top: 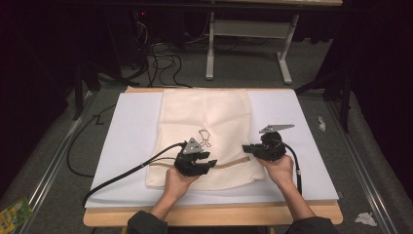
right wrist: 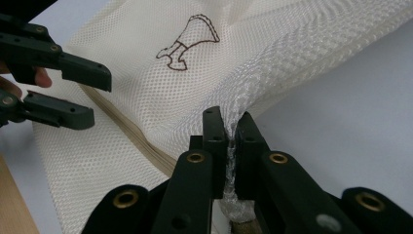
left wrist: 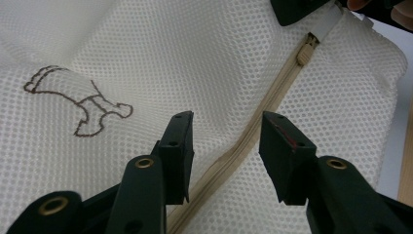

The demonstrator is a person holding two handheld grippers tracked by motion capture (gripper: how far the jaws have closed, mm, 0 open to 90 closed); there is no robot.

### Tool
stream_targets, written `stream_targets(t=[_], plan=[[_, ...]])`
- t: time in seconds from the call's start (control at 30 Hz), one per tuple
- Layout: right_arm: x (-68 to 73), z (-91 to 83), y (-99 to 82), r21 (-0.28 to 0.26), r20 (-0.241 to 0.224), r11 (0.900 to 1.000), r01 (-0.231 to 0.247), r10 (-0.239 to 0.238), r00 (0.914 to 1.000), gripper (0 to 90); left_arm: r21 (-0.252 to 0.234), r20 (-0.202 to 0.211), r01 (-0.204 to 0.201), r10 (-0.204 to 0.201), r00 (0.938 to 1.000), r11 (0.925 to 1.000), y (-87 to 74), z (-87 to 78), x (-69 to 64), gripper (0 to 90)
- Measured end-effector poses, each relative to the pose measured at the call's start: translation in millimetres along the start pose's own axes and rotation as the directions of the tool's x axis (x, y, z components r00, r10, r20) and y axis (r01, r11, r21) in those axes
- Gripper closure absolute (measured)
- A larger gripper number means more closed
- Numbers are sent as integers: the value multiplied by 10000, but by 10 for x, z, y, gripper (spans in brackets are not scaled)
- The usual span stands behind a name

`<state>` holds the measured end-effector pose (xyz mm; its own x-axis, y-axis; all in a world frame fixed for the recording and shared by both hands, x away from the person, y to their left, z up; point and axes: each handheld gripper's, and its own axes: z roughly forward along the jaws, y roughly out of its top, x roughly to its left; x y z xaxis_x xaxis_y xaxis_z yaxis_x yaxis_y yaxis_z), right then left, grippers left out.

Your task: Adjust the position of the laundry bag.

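A cream mesh bag (top: 209, 117) with a brown outline drawing (left wrist: 83, 105) lies flat on a white board (top: 131, 126). A beige zipper (left wrist: 260, 119) runs along its near edge, and the zipper pull (left wrist: 304, 53) sits close to the right end. My left gripper (left wrist: 227, 119) is open just above the zipper, one jaw on each side, with nothing pinched. In the high view the left gripper (top: 210, 165) points right, toward the right gripper (top: 247, 149). My right gripper (right wrist: 231, 119) is shut on a bunched fold of the bag's right end.
The white board rests on a wooden table (top: 209, 214). A black cable (top: 122, 173) trails left off the board. A metal table frame (top: 248, 29) and more cables stand beyond on the grey floor. A green packet (top: 14, 212) lies at the lower left.
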<state>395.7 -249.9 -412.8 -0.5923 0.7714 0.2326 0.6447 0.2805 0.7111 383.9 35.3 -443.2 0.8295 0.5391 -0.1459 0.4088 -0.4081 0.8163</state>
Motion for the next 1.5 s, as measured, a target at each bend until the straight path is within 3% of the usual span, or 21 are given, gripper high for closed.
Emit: stream_targets(t=[0.17,0.3,0.57,1.03,1.5], plan=[[54,15,63,-41,-22,9999,134,-134,9999,877,-36,40,-175,175,9998,9998,46,6,-30,577],[78,39,87,-62,-63,9997,216,-217,9997,877,-98,219,-81,83,9997,9999,68,28,-45,580],[93,69,100,-61,-248,9999,134,-135,9996,878,-95,412,-301,305,9987,9995,105,107,-125,580],[183,139,164,-78,-534,9995,292,-296,9981,877,-53,889,-246,250,9957,9997,159,200,-205,598],[225,175,177,-22,-630,9993,360,-361,9974,877,24,1274,228,-229,9916,9997,157,311,-195,666]])
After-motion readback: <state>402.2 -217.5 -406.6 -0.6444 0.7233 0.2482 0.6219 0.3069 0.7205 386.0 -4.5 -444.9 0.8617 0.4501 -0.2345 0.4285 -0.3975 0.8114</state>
